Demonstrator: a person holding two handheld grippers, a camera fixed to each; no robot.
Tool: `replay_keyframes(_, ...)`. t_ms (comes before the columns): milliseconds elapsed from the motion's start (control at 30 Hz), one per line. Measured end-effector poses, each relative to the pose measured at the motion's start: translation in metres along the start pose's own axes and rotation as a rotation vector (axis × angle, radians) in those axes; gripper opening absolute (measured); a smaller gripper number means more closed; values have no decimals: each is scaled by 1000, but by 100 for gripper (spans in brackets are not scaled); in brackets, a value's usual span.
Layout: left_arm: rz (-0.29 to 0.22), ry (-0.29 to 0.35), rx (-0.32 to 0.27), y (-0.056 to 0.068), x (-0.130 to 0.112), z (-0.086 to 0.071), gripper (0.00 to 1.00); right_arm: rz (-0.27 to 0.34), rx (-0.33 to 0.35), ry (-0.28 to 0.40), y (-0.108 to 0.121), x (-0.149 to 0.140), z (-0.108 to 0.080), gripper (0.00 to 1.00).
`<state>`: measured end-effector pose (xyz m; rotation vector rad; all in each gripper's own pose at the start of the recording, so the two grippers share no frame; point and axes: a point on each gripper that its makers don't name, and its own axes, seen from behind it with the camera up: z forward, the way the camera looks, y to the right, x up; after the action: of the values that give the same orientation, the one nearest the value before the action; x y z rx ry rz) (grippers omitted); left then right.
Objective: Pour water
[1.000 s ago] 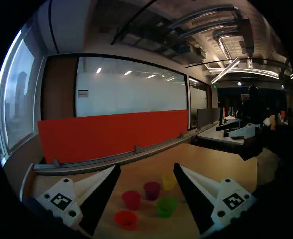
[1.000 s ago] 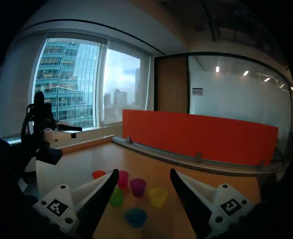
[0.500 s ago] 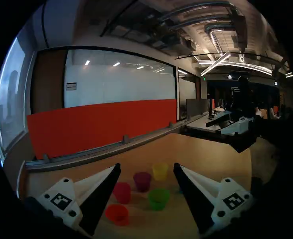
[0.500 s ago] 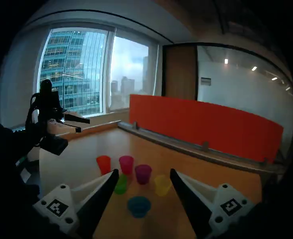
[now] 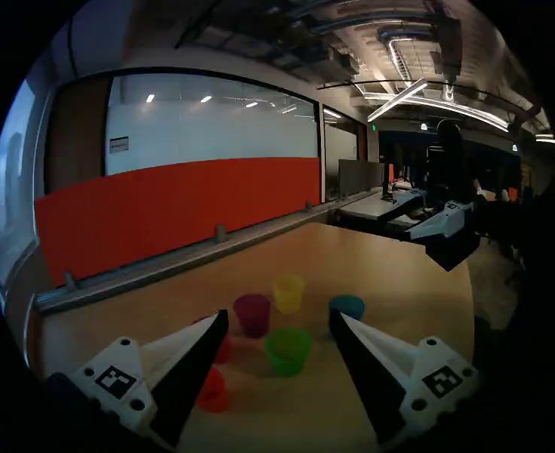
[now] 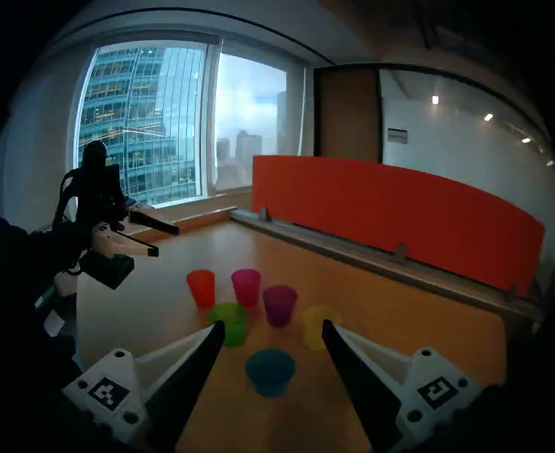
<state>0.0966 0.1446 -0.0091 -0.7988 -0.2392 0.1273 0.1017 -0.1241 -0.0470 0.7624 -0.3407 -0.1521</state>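
Now both tongs hover low over the wooden table (image 5: 398, 264), aimed forward and tipped slightly downward. The left gripper (image 5: 277, 312) has its two fingers spread wide with nothing clamped between them. The right gripper (image 6: 272, 323) is likewise parted and empty.

In the right gripper view, the left gripper is at the far left, carried by a dark sleeve (image 6: 20, 264), its fingers pointing right across the table.

Ahead of the right gripper an orange cup (image 6: 201, 287) and a pink cup (image 6: 246, 285) stand side by side in the far row. A purple cup (image 6: 279, 303) sits just right of them. A green cup (image 6: 229, 322) is nearer on the left, and a yellow cup (image 6: 319, 325) is on the right. A blue cup (image 6: 270, 371) is nearest, between the spread fingers. All six stand upright, long axis vertical, mouths up. Whether any holds water cannot be told. An orange partition (image 6: 398, 211) borders the table's far edge.
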Motion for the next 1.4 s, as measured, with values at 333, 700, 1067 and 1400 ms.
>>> replay_keyframes(333,-29,-95,-39,7,-41,19,99,6,10,-75,4,-38,13,100)
replay_keyframes(700,-55,-224,-69,9,-86,38,99,-6,41,-174,0,-80,32,100)
replay_keyframes(1067,-52,-301,-90,10,-111,54,99,-20,61,-258,-3,-113,48,100)
replay_keyframes(1400,-37,-375,-106,16,-129,72,99,-11,70,-314,-2,-137,63,100)
